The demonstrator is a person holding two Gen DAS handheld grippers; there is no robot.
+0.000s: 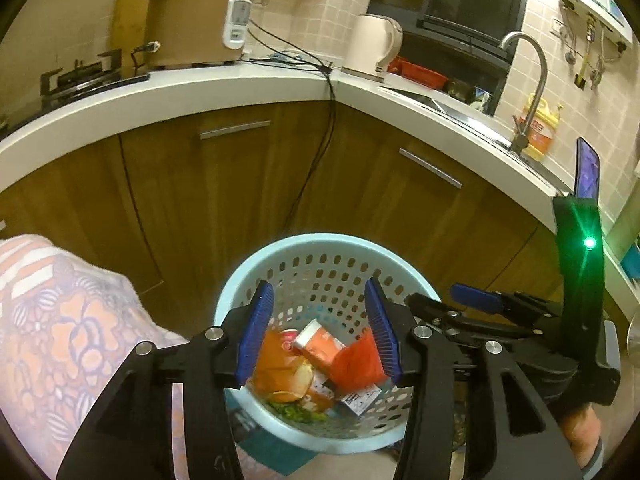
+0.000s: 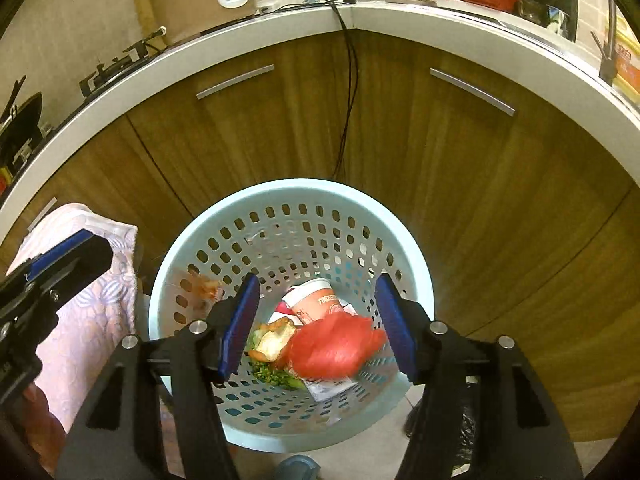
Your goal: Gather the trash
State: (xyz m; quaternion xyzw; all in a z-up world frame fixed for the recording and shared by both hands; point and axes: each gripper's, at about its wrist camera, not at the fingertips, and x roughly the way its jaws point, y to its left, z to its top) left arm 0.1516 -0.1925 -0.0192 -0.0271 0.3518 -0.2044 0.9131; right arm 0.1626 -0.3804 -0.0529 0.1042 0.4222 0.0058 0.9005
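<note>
A light blue perforated trash basket [image 1: 320, 246] [image 2: 280, 192] stands on the floor in front of the wooden cabinets. Inside lie a red plastic bag [image 2: 332, 346] [image 1: 354, 362], an orange paper cup [image 2: 320, 300] [image 1: 320, 342], food scraps with greens [image 2: 276, 374] [image 1: 288, 380] and white paper wrappers [image 2: 328, 390]. The red bag looks blurred. My left gripper [image 1: 320, 332] is open and empty above the basket. My right gripper [image 2: 318, 326] is open and empty above the basket too. The right gripper shows in the left wrist view [image 1: 476, 296], the left gripper in the right wrist view [image 2: 60, 252].
A white countertop [image 1: 240, 80] carries a rice cooker [image 1: 192, 16], a kettle [image 1: 372, 46], a gas stove [image 1: 80, 76] and a sink faucet [image 1: 532, 80]. A black cable [image 2: 348, 80] hangs down the cabinet front. The person's patterned clothing [image 1: 60, 320] is at left.
</note>
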